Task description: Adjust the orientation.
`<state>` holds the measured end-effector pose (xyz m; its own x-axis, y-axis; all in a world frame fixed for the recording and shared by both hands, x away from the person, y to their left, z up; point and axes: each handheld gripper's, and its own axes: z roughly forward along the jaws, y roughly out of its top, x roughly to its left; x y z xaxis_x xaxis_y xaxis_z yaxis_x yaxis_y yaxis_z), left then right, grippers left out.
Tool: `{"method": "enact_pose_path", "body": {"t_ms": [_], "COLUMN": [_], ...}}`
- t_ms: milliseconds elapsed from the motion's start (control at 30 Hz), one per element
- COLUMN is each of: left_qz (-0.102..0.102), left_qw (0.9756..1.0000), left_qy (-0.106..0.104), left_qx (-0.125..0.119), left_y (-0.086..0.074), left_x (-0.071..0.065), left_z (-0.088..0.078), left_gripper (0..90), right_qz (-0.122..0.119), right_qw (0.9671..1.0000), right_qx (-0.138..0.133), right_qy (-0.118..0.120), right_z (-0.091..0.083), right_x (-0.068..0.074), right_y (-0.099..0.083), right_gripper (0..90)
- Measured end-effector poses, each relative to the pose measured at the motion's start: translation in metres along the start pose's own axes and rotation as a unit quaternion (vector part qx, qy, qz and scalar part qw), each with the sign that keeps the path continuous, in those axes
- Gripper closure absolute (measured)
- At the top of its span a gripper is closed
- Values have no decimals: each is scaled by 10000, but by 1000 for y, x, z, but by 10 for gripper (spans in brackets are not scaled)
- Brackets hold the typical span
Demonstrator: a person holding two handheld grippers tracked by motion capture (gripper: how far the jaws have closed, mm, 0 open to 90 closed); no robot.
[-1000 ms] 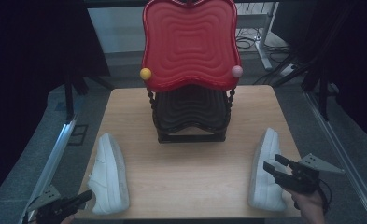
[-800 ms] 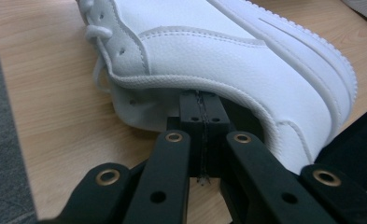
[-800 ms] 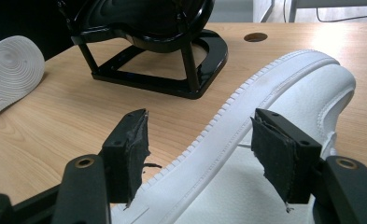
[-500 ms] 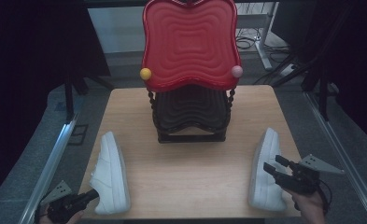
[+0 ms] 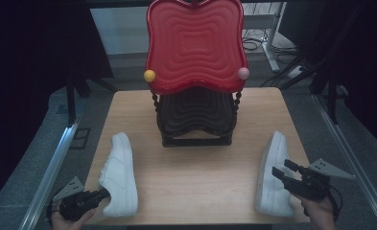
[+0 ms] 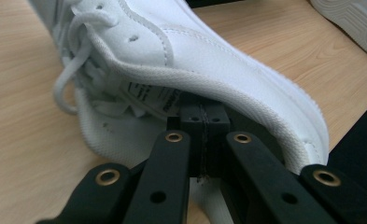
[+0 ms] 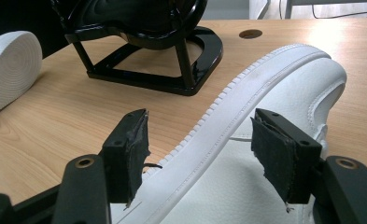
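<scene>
Two white sneakers lie on the wooden table (image 5: 195, 167). The left sneaker (image 5: 117, 175) (image 6: 209, 51) points away from me, and my left gripper (image 5: 102, 194) (image 6: 202, 119) is shut, its joined tips poked in under the heel collar at the shoe's opening. The right sneaker (image 5: 271, 177) (image 7: 265, 121) lies near the table's right edge. My right gripper (image 5: 286, 171) (image 7: 204, 156) stands open astride its ribbed sole edge, and neither pad touches the shoe. A hand holds each gripper at the bottom of the high view.
A black stand (image 5: 195, 120) (image 7: 172, 70) at the table's middle back carries a red wavy tray (image 5: 195, 43) with a yellow ball (image 5: 149, 75) and a pink ball (image 5: 243, 73). Metal rails (image 5: 56, 158) run along the floor on both sides.
My left gripper has moved right and slightly up from beyond the table's near left corner, reaching the left sneaker's heel. The right gripper has stayed over the right sneaker.
</scene>
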<state>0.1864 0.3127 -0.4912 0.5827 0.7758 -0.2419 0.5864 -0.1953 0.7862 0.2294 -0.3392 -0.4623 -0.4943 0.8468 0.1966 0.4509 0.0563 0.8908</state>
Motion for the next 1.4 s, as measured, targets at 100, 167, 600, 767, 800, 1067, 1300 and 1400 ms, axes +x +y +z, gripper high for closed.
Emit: {"method": "enact_pose_path", "body": {"t_ms": [100, 167, 600, 767, 800, 1067, 1300, 1400], "left_qz": [84, 152, 685, 751, 777, 985, 1086, 1108], "left_qw": [9999, 9995, 9954, 9946, 9943, 9904, 9902, 9907], "left_qy": [-133, -238, -464, -600, -631, -763, -502, -372], "left_qx": [59, 139, 479, 382, 377, 602, 725, 702], "left_y": [13, 25, 63, 64, 64, 62, 55, 50], "left_x": [-7, -13, -60, -77, -82, -108, -113, -114], "left_z": [14, 27, 80, 76, 76, 94, 88, 84], "left_gripper": [900, 900, 898, 898, 898, 898, 899, 900], "right_qz": [8, 3, 38, 38, 39, 33, 19, 31], "right_qw": [10000, 10000, 10000, 10000, 10000, 10000, 9999, 9999], "right_qx": [30, 42, 37, 18, 25, 66, 88, 83], "right_qy": [-6, -22, -83, -71, -71, -50, -46, -57], "right_z": [0, 1, -5, -6, -5, -3, -1, -1], "right_x": [-1, -2, -8, -7, -6, -5, -4, -4], "right_y": [-1, -1, -4, -4, -4, -5, -6, -7], "right_gripper": [364, 364, 364, 364, 364, 363, 363, 363]}}
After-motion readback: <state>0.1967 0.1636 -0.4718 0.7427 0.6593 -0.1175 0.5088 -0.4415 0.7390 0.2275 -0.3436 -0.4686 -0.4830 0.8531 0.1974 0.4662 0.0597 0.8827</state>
